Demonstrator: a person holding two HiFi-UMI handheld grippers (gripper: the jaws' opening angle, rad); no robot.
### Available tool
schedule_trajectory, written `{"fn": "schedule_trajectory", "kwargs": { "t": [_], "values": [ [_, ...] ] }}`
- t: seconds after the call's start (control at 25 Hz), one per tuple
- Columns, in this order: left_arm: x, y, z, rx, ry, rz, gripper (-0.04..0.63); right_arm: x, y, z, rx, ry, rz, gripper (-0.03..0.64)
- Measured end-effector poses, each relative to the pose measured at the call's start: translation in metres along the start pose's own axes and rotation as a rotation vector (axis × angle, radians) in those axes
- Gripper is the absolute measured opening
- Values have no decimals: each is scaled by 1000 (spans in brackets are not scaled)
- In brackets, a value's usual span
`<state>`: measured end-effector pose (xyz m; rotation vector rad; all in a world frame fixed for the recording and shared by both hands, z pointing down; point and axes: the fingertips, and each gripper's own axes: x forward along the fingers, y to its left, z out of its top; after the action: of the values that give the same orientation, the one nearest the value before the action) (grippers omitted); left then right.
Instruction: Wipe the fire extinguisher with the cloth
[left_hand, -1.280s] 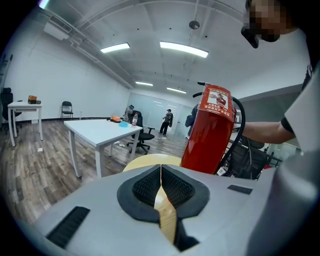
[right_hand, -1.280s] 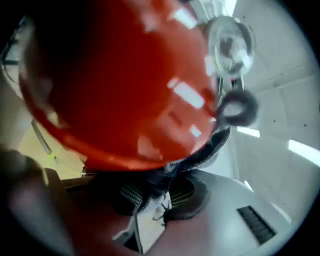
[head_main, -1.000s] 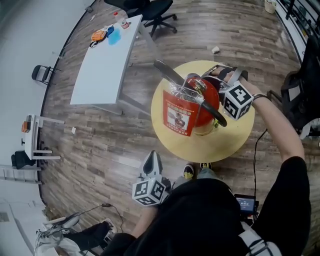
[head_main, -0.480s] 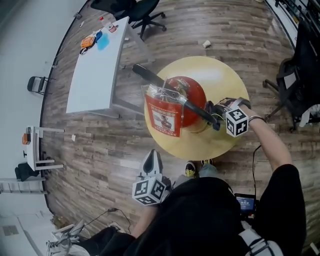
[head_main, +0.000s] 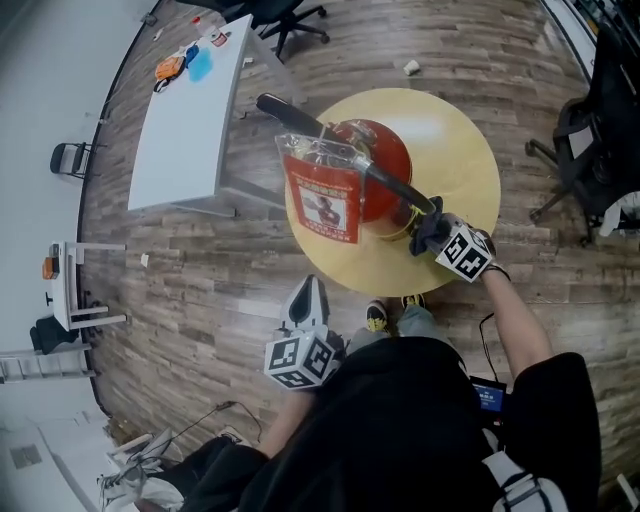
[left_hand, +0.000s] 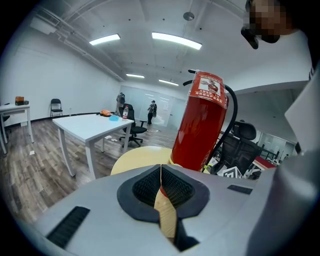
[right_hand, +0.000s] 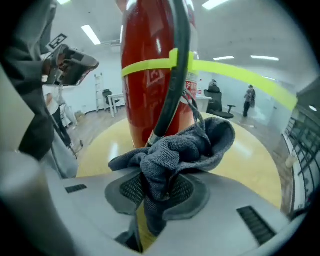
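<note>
My right tongs (right_hand: 157, 192) pinch the grey cloth (right_hand: 175, 150) at the foot of the red fire extinguisher (head_main: 372, 180).
The fire extinguisher stands upright on the round yellow tabletop (head_main: 455, 140). From above, the cloth is just a dark wad at its near right; the right gripper view shows it bunched before the black hose (right_hand: 176, 65). My left tongs (left_hand: 161, 186), pressed together on nothing, hang off the tabletop's near edge.

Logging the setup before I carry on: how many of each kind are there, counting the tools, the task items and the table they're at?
fire extinguisher: 1
cloth: 1
round table: 1
tools: 2 (left tool, right tool)
Total: 5
</note>
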<state>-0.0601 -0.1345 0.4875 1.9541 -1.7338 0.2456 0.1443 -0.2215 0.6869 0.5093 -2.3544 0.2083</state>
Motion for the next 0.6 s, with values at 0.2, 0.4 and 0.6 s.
{"fn": "schedule_trajectory", "kwargs": {
  "t": [0.2,0.4,0.6],
  "values": [
    [1,0,6,5,-29,-57,23,5,8,-3,238,67,-10,97],
    [-12,12,0,-11,-19,-108,23,7,58,37,377,28,121,97],
    [-24,36,7,-49,-46,-154,23,-19,70,114,724,-188,105,97]
  ]
}}
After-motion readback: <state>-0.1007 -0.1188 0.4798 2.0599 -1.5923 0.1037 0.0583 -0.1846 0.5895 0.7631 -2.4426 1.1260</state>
